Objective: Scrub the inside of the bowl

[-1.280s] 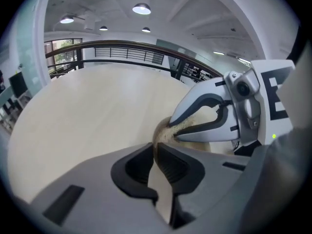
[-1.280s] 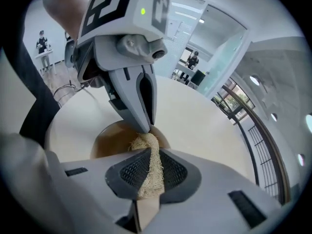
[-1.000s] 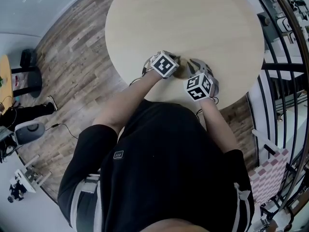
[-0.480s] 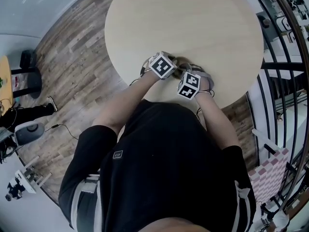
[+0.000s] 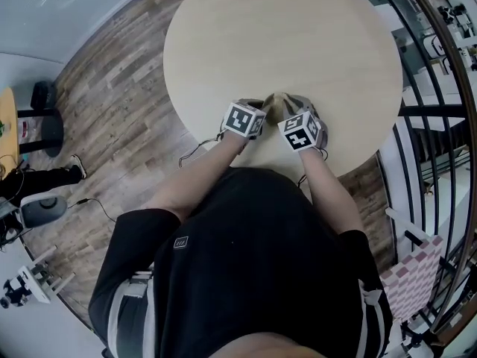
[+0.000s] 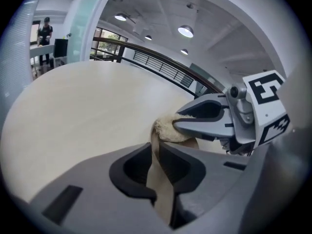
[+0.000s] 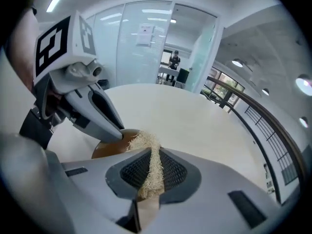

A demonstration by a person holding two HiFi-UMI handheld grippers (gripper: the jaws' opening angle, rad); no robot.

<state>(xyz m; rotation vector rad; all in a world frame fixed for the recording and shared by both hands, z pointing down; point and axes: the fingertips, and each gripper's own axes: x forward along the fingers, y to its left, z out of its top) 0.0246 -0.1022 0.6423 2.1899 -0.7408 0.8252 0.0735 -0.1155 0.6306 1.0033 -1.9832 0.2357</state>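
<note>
Bowl (image 7: 108, 144): small, brown, looks wooden, so we expect it to be light, rigid and thin-walled. It sits on the round table (image 5: 283, 36) close to the near edge, between the two grippers. Being that light, it'll likely skate or tip under scrub force unless it's pinned. The rim is the only sensible grab point, with one pad inside the wall and one outside.

Scrubber (image 7: 146, 141): a pale fibrous pad, soft and compressible. It should conform to the curve and won't mar the wood. It needs a firm pinch at mid-pad or it'll pull out on drag.

Left gripper (image 6: 156, 147): straddles the bowl wall, with the tan wall running up between the jaws. The jaws have just been opening a little, but the pads look to be touching both faces, so we read it as gripping the rim.

Right gripper (image 7: 153, 151): clenched on the scrubber. The tuft sticks out past the tips, right at the bowl's rim and just beside the left jaw.

Pose: both grippers pitch steeply down and angle toward each other over the bowl. The forearms converge from the body, with the marker cubes nearly side by side.
</note>
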